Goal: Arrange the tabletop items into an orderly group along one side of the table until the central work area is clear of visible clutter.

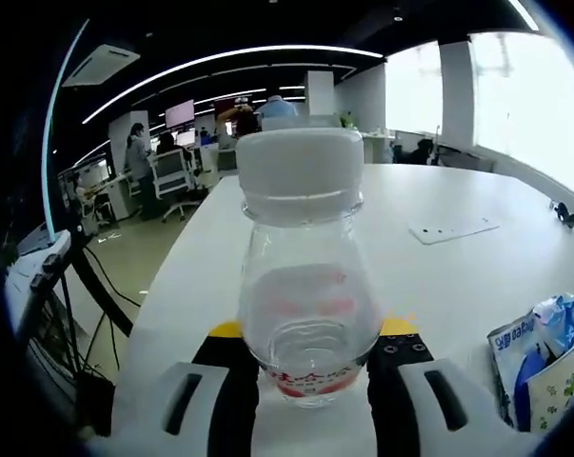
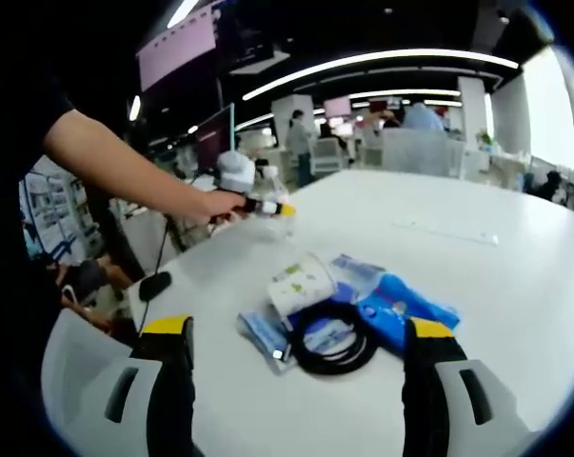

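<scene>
A clear plastic bottle (image 1: pixel 304 257) with a white cap stands upright between my left gripper's (image 1: pixel 310 329) yellow-tipped jaws, which are shut on its lower body above the white table (image 1: pixel 458 286). In the right gripper view a person's hand holds that left gripper (image 2: pixel 267 207) with the bottle (image 2: pixel 237 173) near the table's far left edge. My right gripper (image 2: pixel 299 333) is open, its jaws wide apart over a small pile: a black coiled cable (image 2: pixel 334 350), a white cup-like packet (image 2: pixel 300 282) and blue packets (image 2: pixel 405 309).
A flat white card (image 1: pixel 454 229) lies farther along the table. A blue and white packet (image 1: pixel 539 354) sits at the right. A small black object (image 2: pixel 154 284) rests near the table's left edge. Office chairs and people are beyond the table.
</scene>
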